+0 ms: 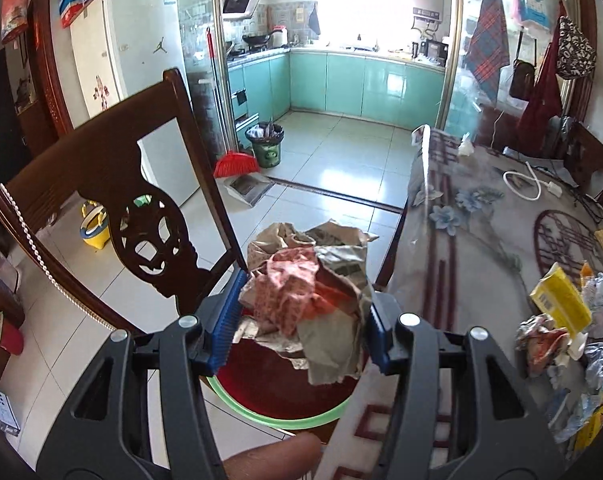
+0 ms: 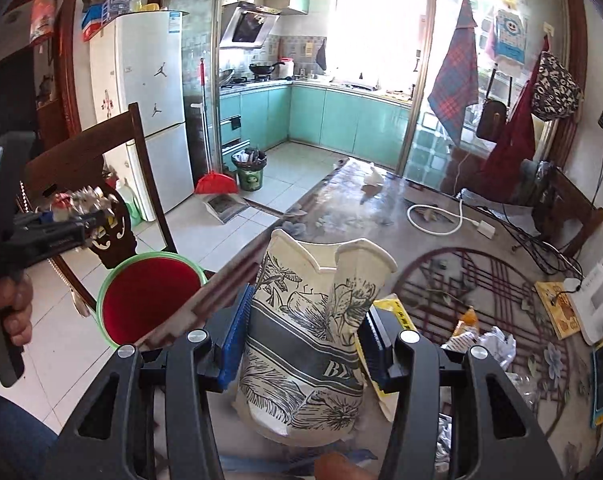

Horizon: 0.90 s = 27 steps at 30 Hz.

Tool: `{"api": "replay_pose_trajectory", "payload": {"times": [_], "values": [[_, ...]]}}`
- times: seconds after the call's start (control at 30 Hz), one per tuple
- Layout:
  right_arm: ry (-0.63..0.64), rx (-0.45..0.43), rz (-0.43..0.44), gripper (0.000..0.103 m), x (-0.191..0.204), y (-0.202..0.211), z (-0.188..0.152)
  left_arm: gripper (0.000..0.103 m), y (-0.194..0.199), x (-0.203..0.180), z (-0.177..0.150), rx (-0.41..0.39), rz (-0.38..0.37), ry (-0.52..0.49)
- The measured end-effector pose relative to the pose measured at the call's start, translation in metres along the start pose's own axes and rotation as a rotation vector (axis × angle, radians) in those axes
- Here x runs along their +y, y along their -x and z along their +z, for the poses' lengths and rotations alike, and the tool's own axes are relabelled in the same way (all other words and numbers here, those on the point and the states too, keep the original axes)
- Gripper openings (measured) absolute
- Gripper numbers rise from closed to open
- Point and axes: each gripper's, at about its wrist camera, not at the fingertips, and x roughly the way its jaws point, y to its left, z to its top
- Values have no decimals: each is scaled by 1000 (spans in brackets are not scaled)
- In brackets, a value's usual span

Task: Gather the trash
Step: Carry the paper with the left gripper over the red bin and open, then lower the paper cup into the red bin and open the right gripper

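The left gripper (image 1: 301,320) is pinched on a crumpled wad of printed paper and pink wrapper (image 1: 309,292), held directly above the round green-rimmed bin with red lining (image 1: 285,420), which sits beside the patterned tablecloth-covered table (image 1: 481,248). The right gripper (image 2: 301,336) is clamped on a crushed cream paper cup with dark floral print (image 2: 309,328), held over the table edge, near the bin (image 2: 149,300). Judgement: neither item is deposited yet. More litter remains on the table, including a yellow carton (image 1: 561,300) and crumpled clear wrappers (image 1: 597,364). The task appears well short of complete.
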Motion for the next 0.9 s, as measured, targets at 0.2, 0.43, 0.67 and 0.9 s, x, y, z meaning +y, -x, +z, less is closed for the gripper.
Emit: {"api": "replay_pose_trajectory", "payload": {"times": [0.2,0.43,0.67,0.9], "values": [[27,17,21,48,34,-30,11,52,-62,17,-25,101,-37,19],[40,44,37,48,59,-57,15,52,-112,20,-44,190,-19,2],[55,65,53,48,78,-78,16,54,-142,22,-59,252,-37,10],[76,92,79,49,99,-101,18,84,-134,31,-65,240,-51,36]]}}
